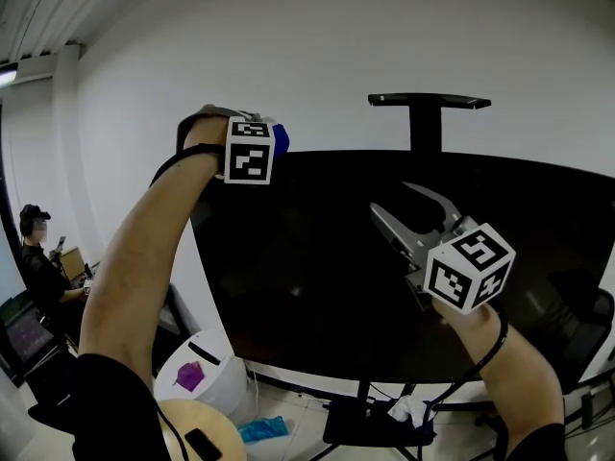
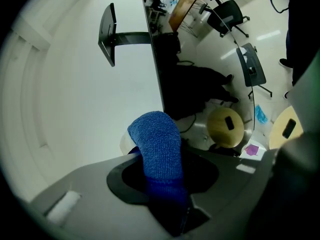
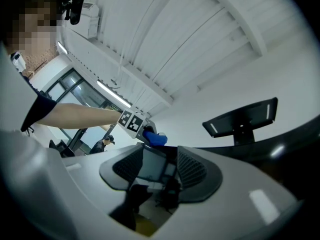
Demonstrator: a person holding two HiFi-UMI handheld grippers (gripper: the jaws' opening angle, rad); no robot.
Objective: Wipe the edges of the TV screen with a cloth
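Note:
The big black TV screen [image 1: 317, 277] stands on a floor stand against the white wall. My left gripper [image 1: 279, 140] is at the screen's top left corner, shut on a blue cloth [image 1: 280, 138]. In the left gripper view the cloth [image 2: 157, 144] bulges out between the jaws, next to the screen's thin edge [image 2: 156, 69]. My right gripper [image 1: 394, 202] hovers in front of the middle of the screen, open and holding nothing. The right gripper view shows its ribbed pads [image 3: 192, 166] apart, with the left gripper and the cloth [image 3: 155, 138] beyond them.
A black T-shaped bracket [image 1: 429, 102] sticks up above the TV. Below are the stand's base [image 1: 375, 421], a white bin [image 1: 207, 373], a round wooden stool [image 1: 197, 435] and a blue rag [image 1: 262, 428] on the floor. A person [image 1: 38, 257] sits far left; a dark chair [image 1: 586, 325] is at right.

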